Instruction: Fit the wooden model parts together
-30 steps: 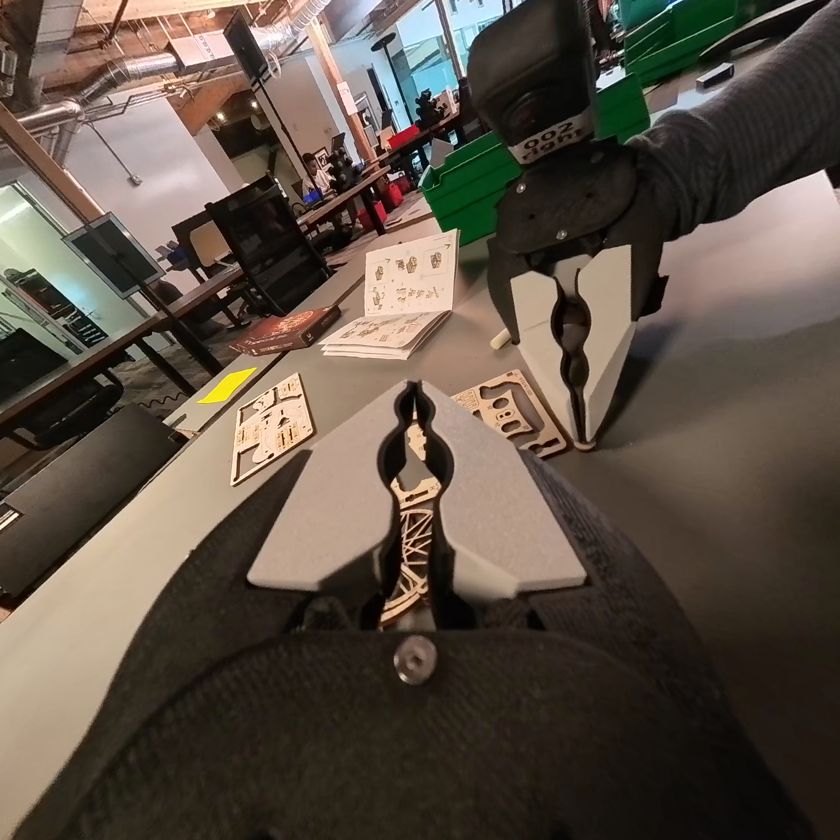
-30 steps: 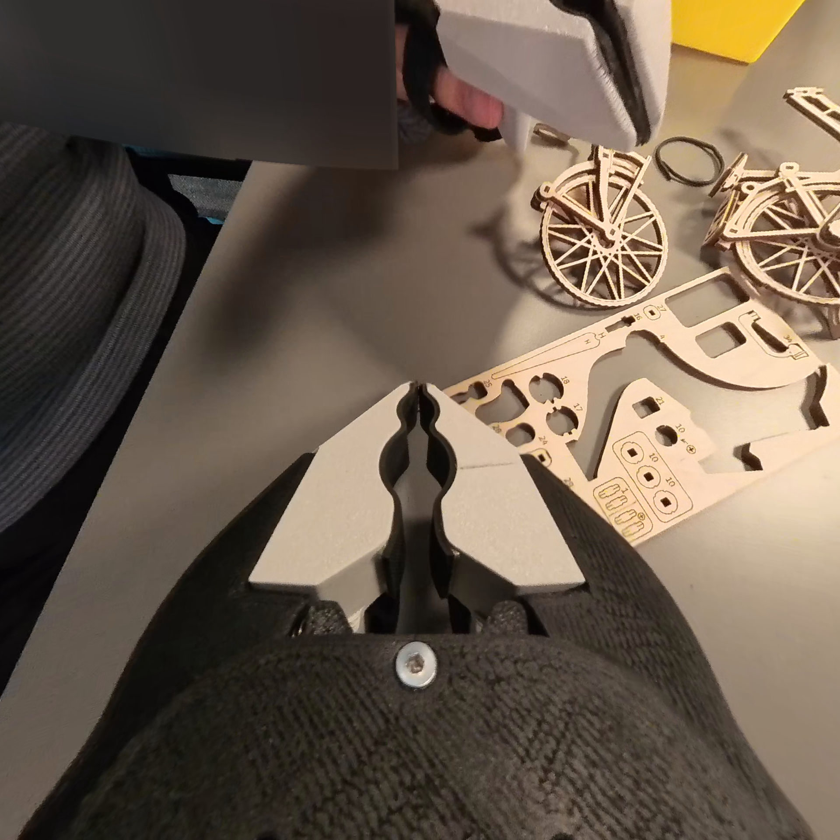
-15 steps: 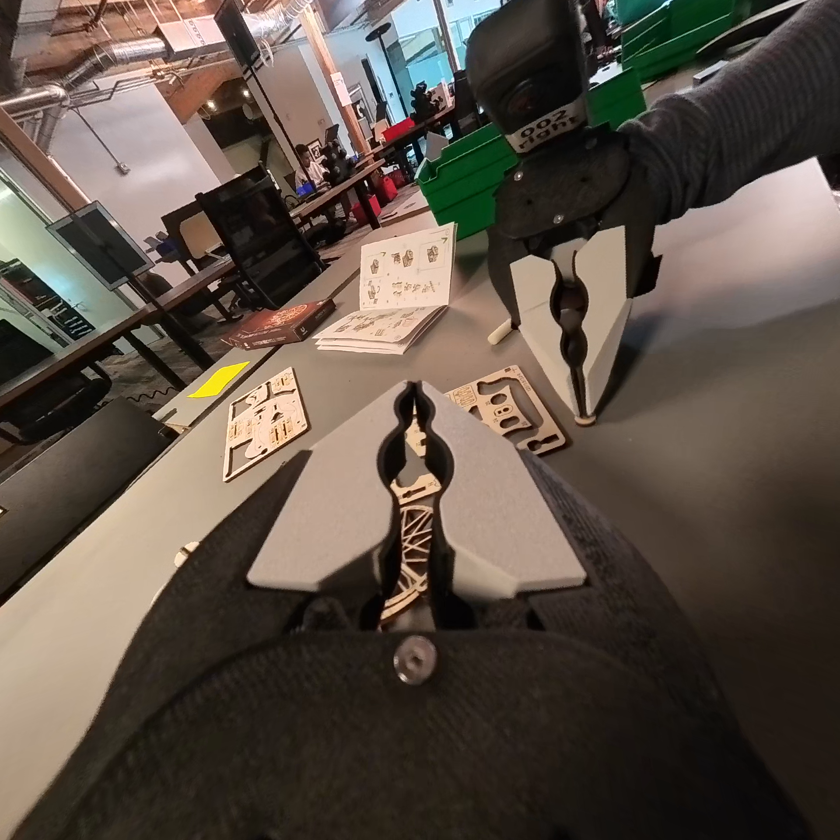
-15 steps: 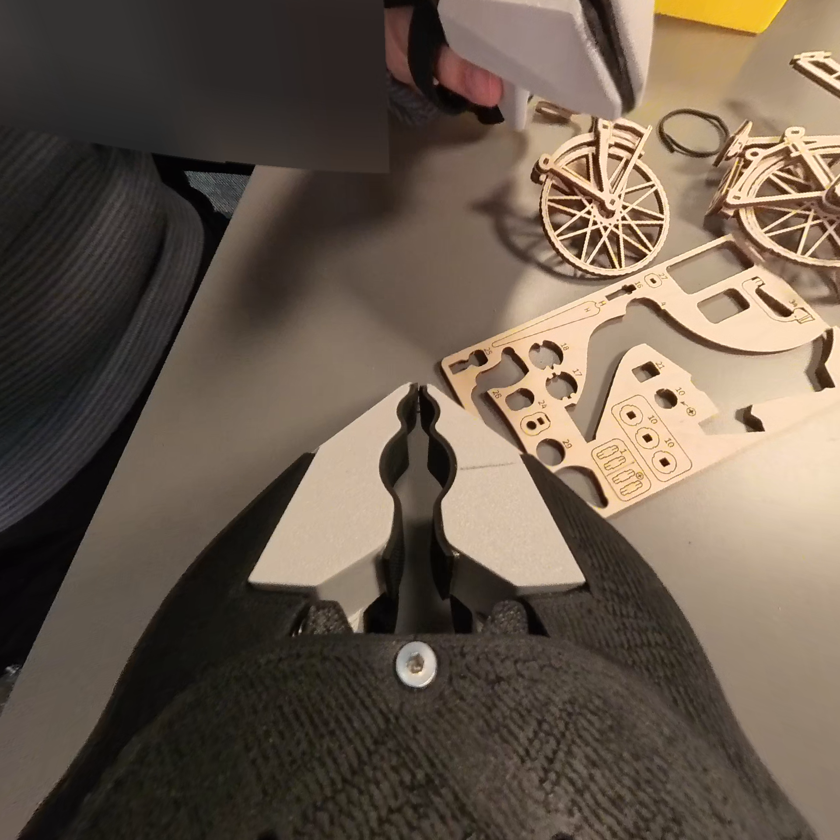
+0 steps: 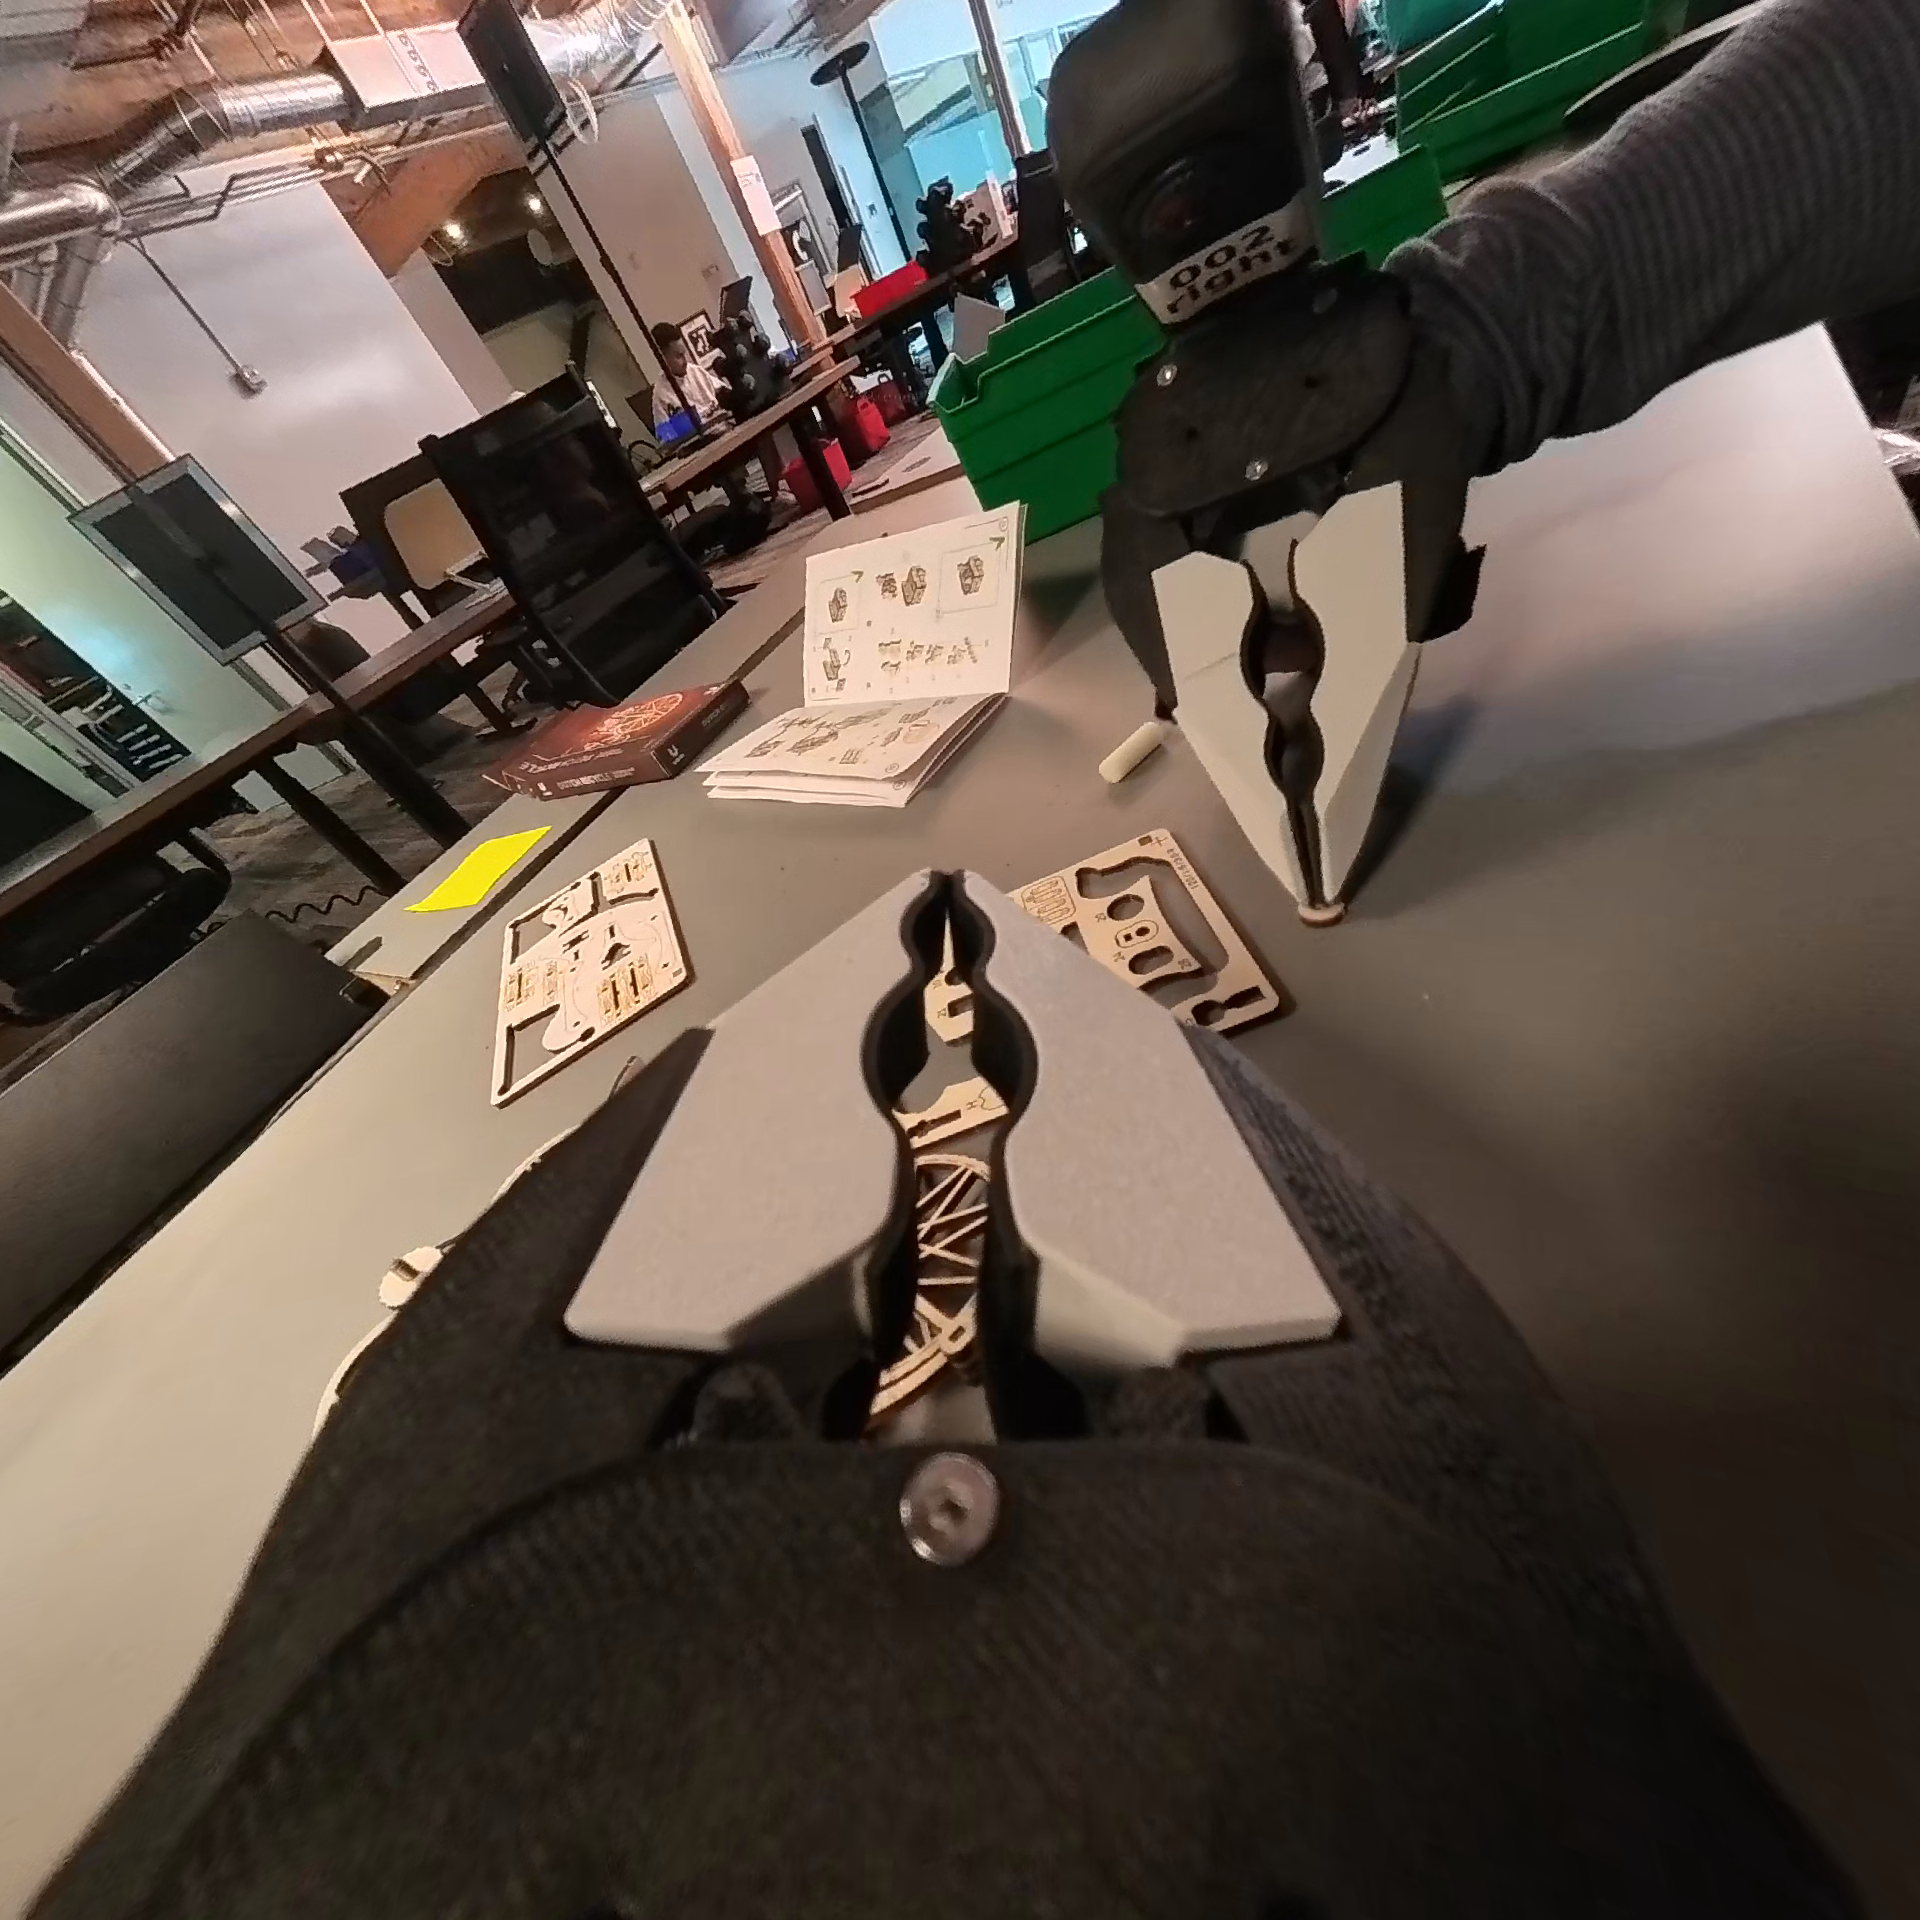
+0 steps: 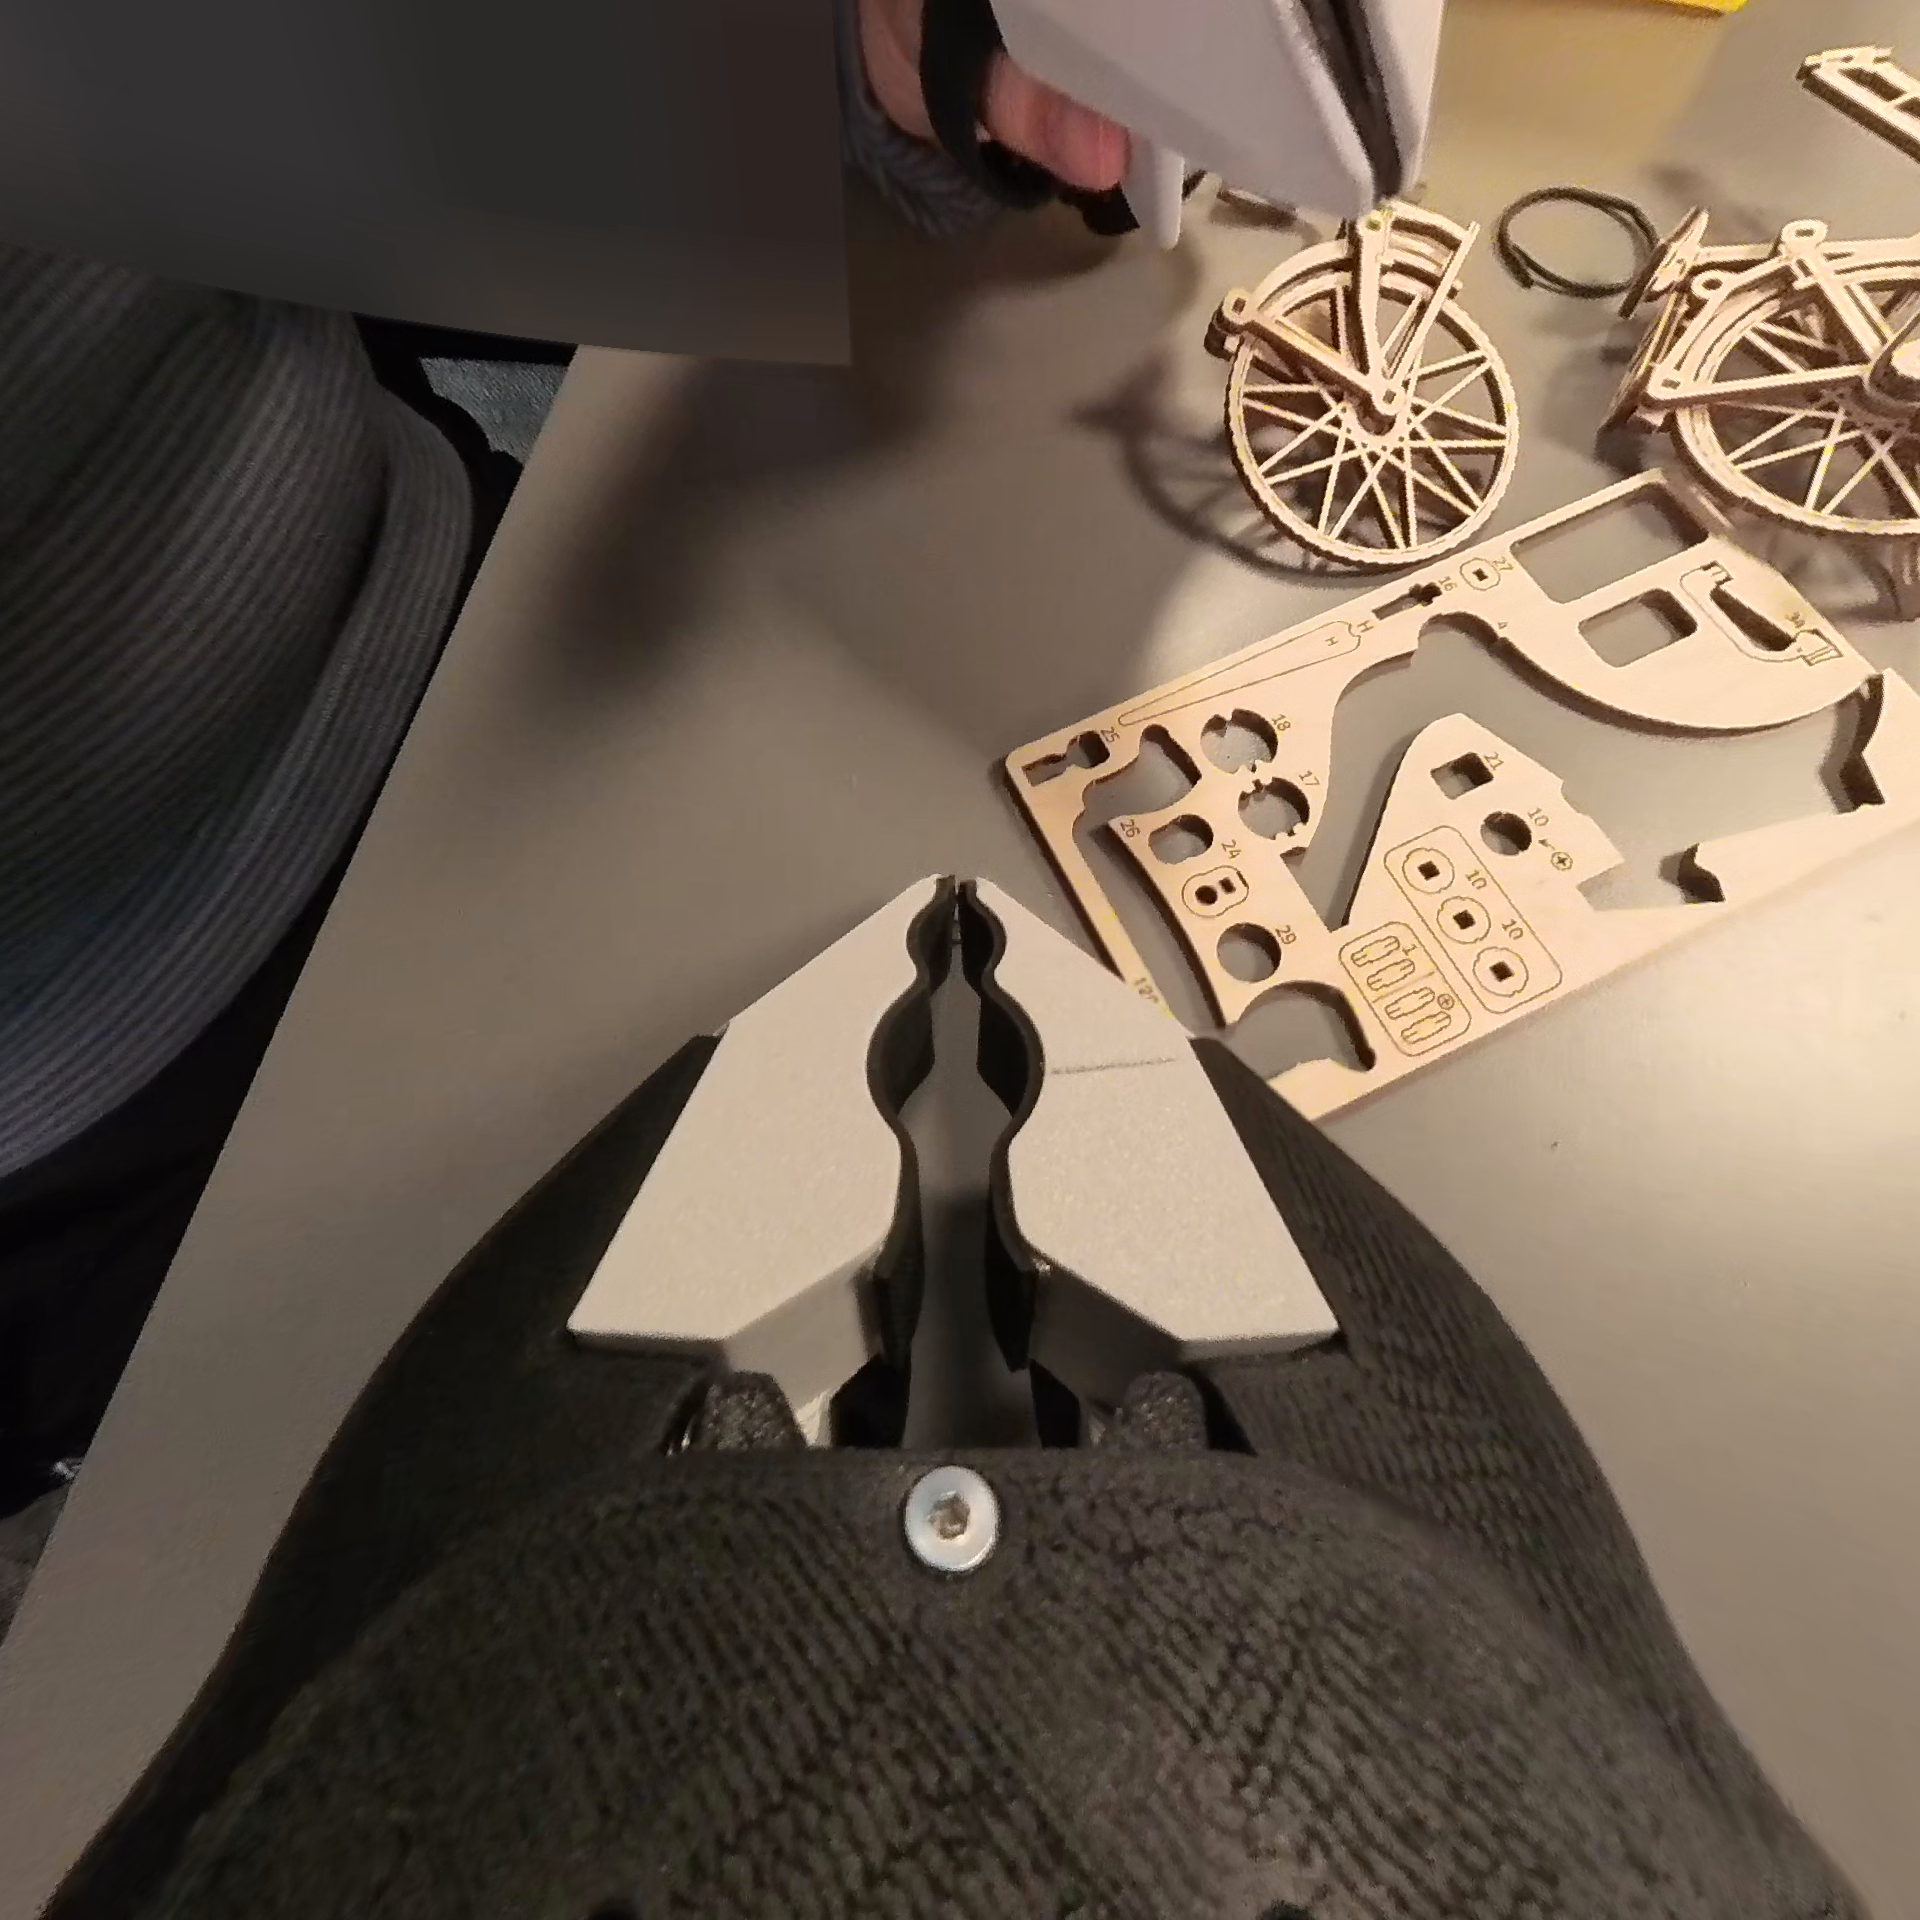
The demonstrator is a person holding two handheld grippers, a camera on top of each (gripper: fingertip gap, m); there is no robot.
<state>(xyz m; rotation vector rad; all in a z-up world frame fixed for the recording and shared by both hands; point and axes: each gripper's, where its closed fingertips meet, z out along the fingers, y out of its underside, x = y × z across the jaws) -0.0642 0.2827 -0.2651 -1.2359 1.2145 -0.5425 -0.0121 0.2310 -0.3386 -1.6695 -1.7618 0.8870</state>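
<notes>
Now right gripper [image 5: 1317, 906] pinches small round wooden disc [image 5: 1322, 915] at tabletop, right of left gripper [image 6: 1382, 192] clamping pale spoked wooden wheel [image 6: 1369, 442].

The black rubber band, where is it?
In the right wrist view, the black rubber band lies flat on the grey table at the top right, between the spoked wooden wheel and the part-built wooden bicycle.

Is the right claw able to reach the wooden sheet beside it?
Probably yes: the sheet lies flat just beside the right claw, nothing between. But the claw is shut on a small disc, so grasping must wait.
</notes>
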